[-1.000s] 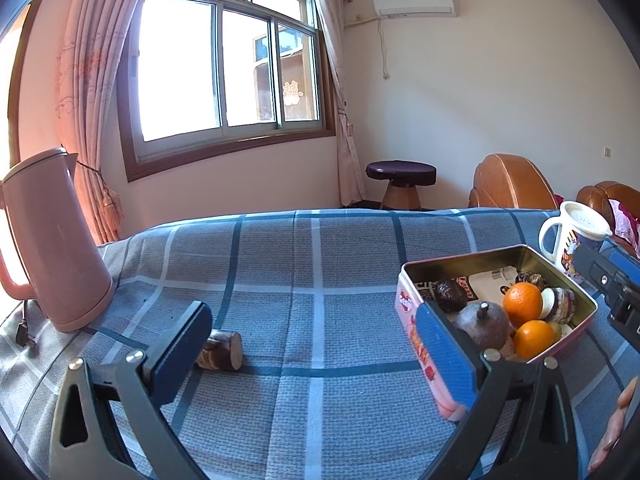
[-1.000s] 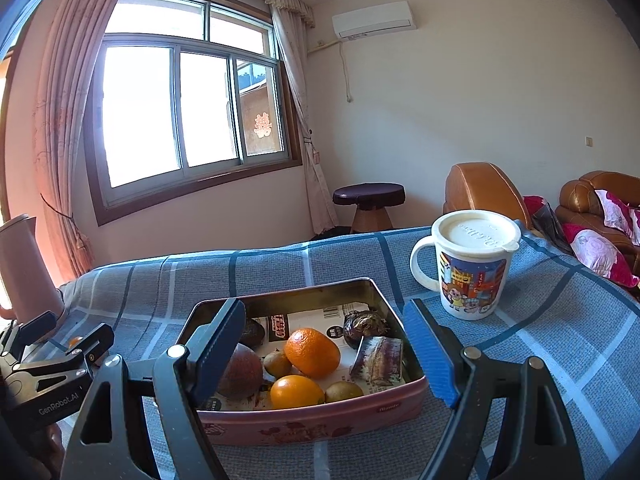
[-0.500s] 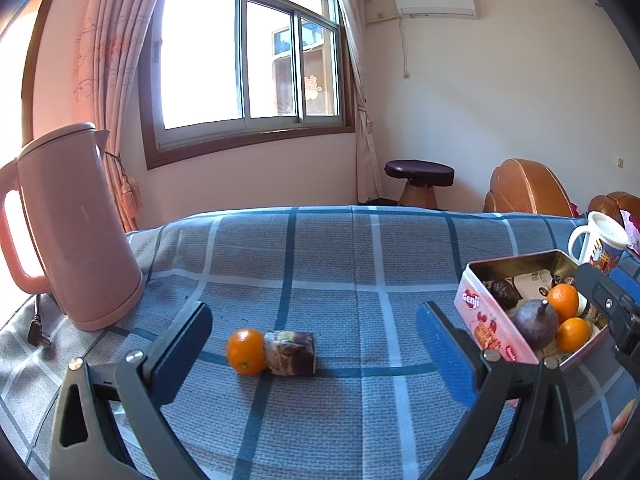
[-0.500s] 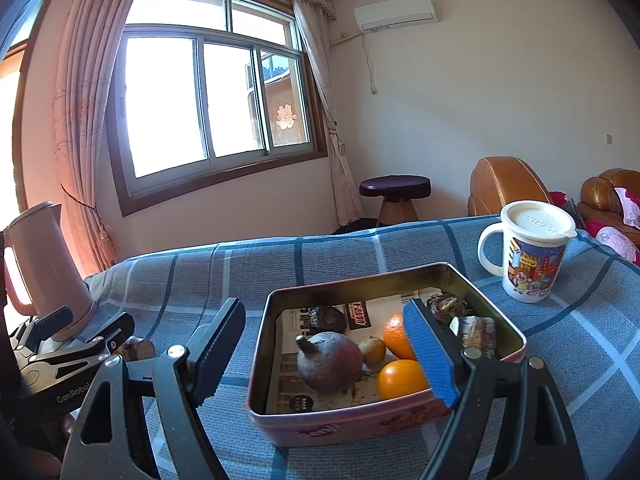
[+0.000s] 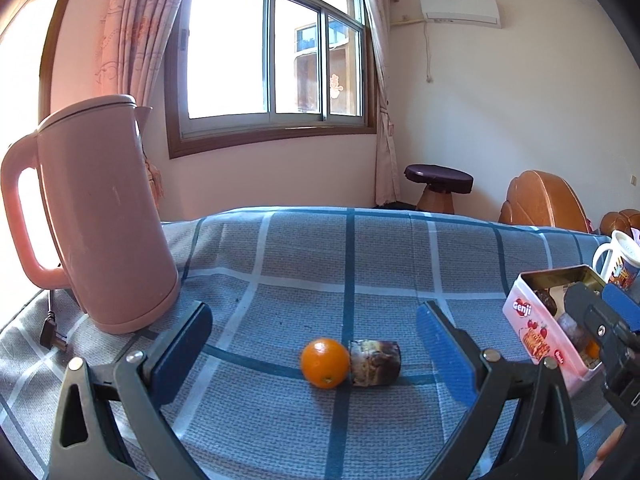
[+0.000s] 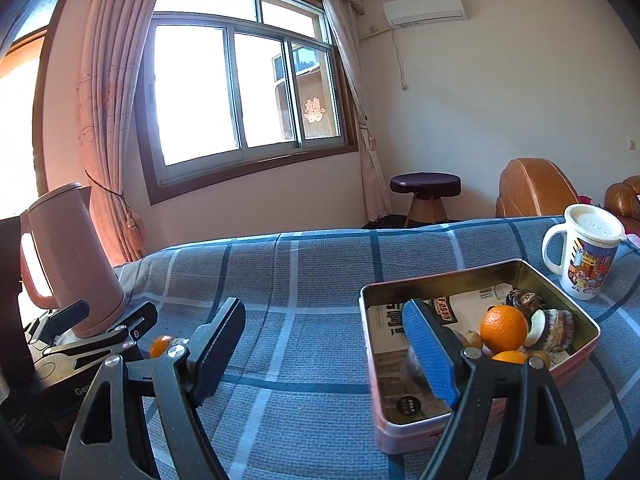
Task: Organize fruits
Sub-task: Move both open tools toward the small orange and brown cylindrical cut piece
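A loose orange [image 5: 325, 363] lies on the blue checked cloth beside a dark wrapped cake [image 5: 374, 362], touching it. My left gripper [image 5: 314, 346] stands open just in front of them, the pair framed between its blue pads. A pink tin [image 6: 476, 350] holds two oranges [image 6: 503, 328], a dark round fruit partly hidden behind a finger, small brown fruits and wrapped snacks. My right gripper [image 6: 326, 350] is open and empty over the cloth left of the tin, its right finger over the tin's near left corner. The tin [image 5: 536, 328] also shows at the right edge of the left wrist view.
A pink kettle [image 5: 96, 216] stands at the left with its plug [image 5: 54, 334] on the cloth. A lidded cartoon mug [image 6: 584, 252] sits right of the tin. Beyond the table are a stool [image 6: 425, 192], brown armchairs and a window.
Both grippers have swung left: the tin slid to the right in both views, the kettle grew larger, and the loose orange came into sight beside the wrapped cake. Both pairs of jaws stayed open.
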The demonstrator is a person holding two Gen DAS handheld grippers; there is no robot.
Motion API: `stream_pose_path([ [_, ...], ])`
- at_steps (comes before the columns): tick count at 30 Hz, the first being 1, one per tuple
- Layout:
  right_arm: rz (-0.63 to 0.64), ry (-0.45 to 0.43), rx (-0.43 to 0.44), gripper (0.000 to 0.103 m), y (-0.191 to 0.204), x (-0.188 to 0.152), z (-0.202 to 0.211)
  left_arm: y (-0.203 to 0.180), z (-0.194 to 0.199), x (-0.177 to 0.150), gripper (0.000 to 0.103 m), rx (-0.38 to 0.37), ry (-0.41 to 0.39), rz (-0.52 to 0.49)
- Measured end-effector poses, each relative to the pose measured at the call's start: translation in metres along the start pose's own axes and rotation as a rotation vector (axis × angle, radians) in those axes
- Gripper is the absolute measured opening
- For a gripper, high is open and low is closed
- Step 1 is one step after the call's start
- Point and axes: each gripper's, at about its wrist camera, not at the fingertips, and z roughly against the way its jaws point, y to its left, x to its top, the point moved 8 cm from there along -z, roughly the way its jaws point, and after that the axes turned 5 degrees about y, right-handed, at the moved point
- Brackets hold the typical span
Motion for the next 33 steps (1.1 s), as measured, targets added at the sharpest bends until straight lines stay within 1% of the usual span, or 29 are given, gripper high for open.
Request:
stream_pose_path([
  [3, 0.010, 0.018, 0.011, 0.082, 0.010, -0.001, -0.007, 0.016, -0.006, 0.001, 0.103, 0.019, 0.013, -0.012],
  [7, 0.019, 0.047, 0.035, 0.082, 0.023, -0.003, -0.016, 0.050, -0.019, 0.000, 0.103, 0.088, 0.059, 0.008],
  [12, 0.038, 0.132, 0.075, 0.082, 0.043, -0.010, -0.036, 0.090, -0.031, -0.003, 0.103, 0.183, 0.108, 0.050],
  [14, 0.041, 0.176, 0.105, 0.082, 0.053, -0.014, -0.046, 0.099, -0.034, -0.005, 0.103, 0.205, 0.128, 0.062],
  [17, 0.048, 0.241, 0.142, 0.082, 0.066, -0.021, -0.059, 0.104, -0.036, -0.008, 0.103, 0.209, 0.142, 0.074],
  [19, 0.063, 0.291, 0.158, 0.082, 0.075, -0.027, -0.068, 0.103, -0.037, -0.009, 0.103, 0.214, 0.149, 0.062],
  [23, 0.111, 0.397, 0.245, 0.082, 0.100, -0.043, -0.082, 0.103, -0.039, -0.012, 0.103, 0.248, 0.173, 0.033],
  [25, 0.144, 0.446, 0.244, 0.082, 0.109, -0.051, -0.088, 0.105, -0.039, -0.012, 0.103, 0.247, 0.176, 0.033],
  [28, 0.145, 0.488, 0.243, 0.082, 0.113, -0.058, -0.095, 0.105, -0.039, -0.012, 0.103, 0.248, 0.181, 0.036],
  [33, 0.103, 0.511, 0.242, 0.082, 0.109, -0.061, -0.099, 0.107, -0.044, -0.011, 0.103, 0.249, 0.192, 0.039],
])
